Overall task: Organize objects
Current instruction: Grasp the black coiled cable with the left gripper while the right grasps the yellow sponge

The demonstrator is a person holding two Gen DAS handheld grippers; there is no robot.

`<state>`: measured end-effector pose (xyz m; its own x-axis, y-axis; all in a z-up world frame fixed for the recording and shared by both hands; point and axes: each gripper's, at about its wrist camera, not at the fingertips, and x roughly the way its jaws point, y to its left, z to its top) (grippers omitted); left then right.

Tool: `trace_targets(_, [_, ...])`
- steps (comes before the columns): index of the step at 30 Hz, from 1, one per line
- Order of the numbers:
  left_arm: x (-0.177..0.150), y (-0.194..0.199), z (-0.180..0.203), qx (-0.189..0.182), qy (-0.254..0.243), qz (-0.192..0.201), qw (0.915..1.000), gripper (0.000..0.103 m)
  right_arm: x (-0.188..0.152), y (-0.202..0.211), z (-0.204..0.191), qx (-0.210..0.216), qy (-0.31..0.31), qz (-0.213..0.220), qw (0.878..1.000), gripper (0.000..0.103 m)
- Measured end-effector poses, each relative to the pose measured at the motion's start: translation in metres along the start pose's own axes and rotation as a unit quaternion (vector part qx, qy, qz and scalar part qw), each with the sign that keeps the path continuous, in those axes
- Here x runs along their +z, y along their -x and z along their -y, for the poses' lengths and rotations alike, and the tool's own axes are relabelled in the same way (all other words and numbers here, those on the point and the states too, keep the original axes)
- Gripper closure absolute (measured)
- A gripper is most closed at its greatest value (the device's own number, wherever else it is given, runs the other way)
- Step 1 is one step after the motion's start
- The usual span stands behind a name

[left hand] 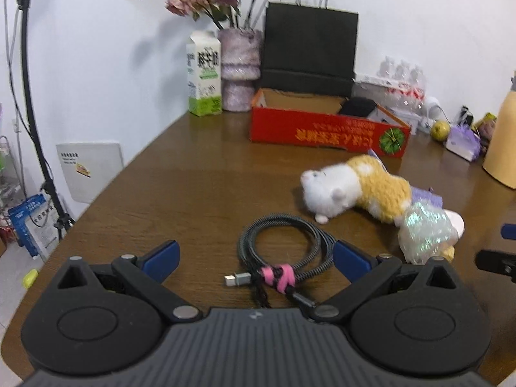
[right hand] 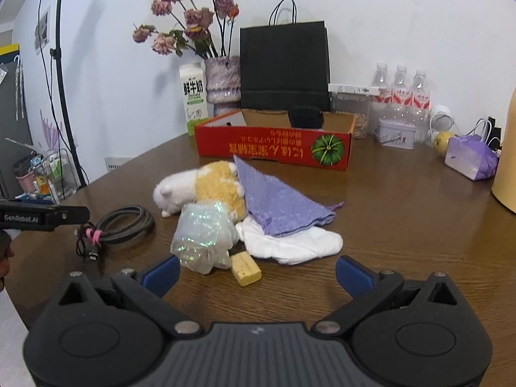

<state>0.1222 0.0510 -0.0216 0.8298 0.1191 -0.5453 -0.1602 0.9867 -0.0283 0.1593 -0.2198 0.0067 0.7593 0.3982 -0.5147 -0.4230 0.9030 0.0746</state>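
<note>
My left gripper [left hand: 256, 256] is open, its blue fingers either side of a coiled grey cable [left hand: 283, 245] bound with a pink tie, which lies on the brown table [left hand: 193, 187]. My right gripper [right hand: 258, 272] is open and empty, just short of a yellow soap bar [right hand: 246, 269]. A white and yellow plush cat [left hand: 354, 187] [right hand: 206, 187], an iridescent plastic bag [right hand: 203, 235] [left hand: 425, 229], a purple cloth [right hand: 277, 200] and a white cloth [right hand: 293, 245] lie in a heap. The cable also shows in the right wrist view [right hand: 119, 224].
An open red cardboard box [left hand: 325, 129] [right hand: 274, 145] stands behind the heap. Behind it are a black paper bag [right hand: 283, 64], a vase of dried roses [right hand: 222, 80], a milk carton [right hand: 193, 100], water bottles [right hand: 400, 93], a tin [right hand: 395, 133] and a purple pouch [right hand: 471, 158].
</note>
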Motion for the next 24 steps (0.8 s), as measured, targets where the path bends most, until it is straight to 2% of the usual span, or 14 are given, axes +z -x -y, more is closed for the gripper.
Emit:
trace_targets(9, [0.001, -0.033, 0.014, -0.028, -0.035, -0.041, 0.9981, 0.0, -0.005, -0.018, -0.004, -0.004, 0.012, -0.021, 1.0, 0.0])
trace_targets(11, [0.004, -0.042, 0.016, -0.029, -0.043, -0.052, 0.9973, 0.0, -0.006, -0.02, -0.005, -0.006, 0.014, -0.02, 1.0, 0.003])
trace_targets(14, [0.008, -0.056, 0.016, -0.031, -0.043, -0.076, 0.9957, 0.0, -0.007, -0.028, -0.006, 0.005, 0.017, -0.035, 0.999, 0.021])
trace_targets(16, [0.009, -0.063, 0.017, -0.028, -0.045, -0.08, 0.9954, 0.0, -0.007, -0.032, -0.007, 0.003, 0.025, -0.037, 0.999, 0.029])
trace_targets(18, [0.01, -0.065, 0.017, -0.028, -0.043, -0.084, 0.9952, 0.0, -0.006, -0.037, -0.008, 0.001, 0.029, -0.039, 0.999, 0.044])
trace_targets(20, [0.009, -0.067, 0.018, -0.031, -0.043, -0.089, 0.9946, 0.0, -0.005, -0.042, -0.008, 0.005, 0.032, -0.048, 0.998, 0.054])
trace_targets(23, [0.009, -0.07, 0.019, -0.027, -0.045, -0.092, 0.9944, 0.0, -0.003, -0.048, -0.009, -0.001, 0.045, -0.045, 0.998, 0.057])
trace_targets(24, [0.01, -0.071, 0.018, -0.026, -0.044, -0.094, 0.9943, 0.0, -0.002, -0.048, -0.008, 0.008, 0.041, -0.047, 0.998, 0.062])
